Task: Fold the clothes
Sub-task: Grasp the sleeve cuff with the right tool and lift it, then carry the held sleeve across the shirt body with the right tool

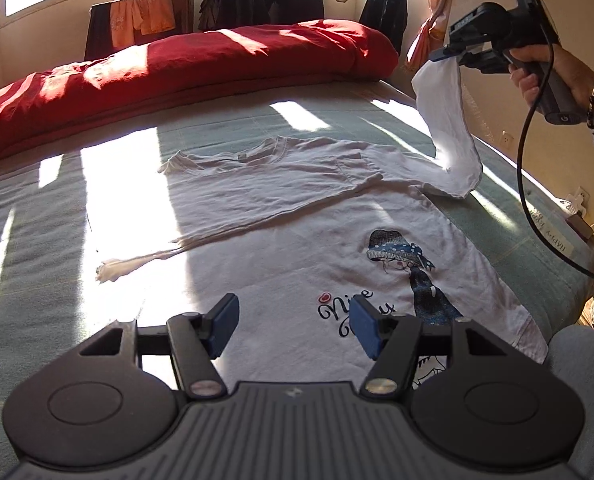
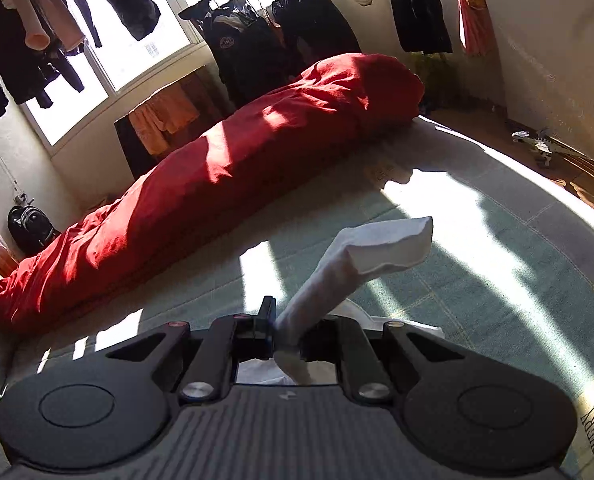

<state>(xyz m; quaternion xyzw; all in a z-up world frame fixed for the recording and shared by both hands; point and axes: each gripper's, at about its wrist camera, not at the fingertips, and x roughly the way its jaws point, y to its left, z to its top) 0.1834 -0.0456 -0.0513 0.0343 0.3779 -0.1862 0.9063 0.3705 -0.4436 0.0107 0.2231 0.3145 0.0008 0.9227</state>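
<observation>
A white long-sleeved T-shirt (image 1: 297, 216) with a printed girl in a blue hat lies flat on the green bed cover (image 1: 57, 240). One sleeve is folded across its chest. My left gripper (image 1: 295, 326) hovers open over the shirt's lower part, nothing between its blue pads (image 1: 225, 322). At the upper right of the left wrist view, my right gripper (image 1: 445, 56) is shut on the other sleeve (image 1: 449, 120) and holds it lifted above the bed. In the right wrist view that sleeve's cuff (image 2: 377, 248) sticks out past my right gripper (image 2: 287, 334).
A rolled red duvet (image 1: 185, 68) lies along the bed's far side. Dark clothes (image 2: 281, 40) hang on a rail by the windows. A black backpack (image 2: 29, 228) sits on the floor at left. A hand (image 1: 545, 72) holds the right gripper; its cable (image 1: 525, 184) hangs down.
</observation>
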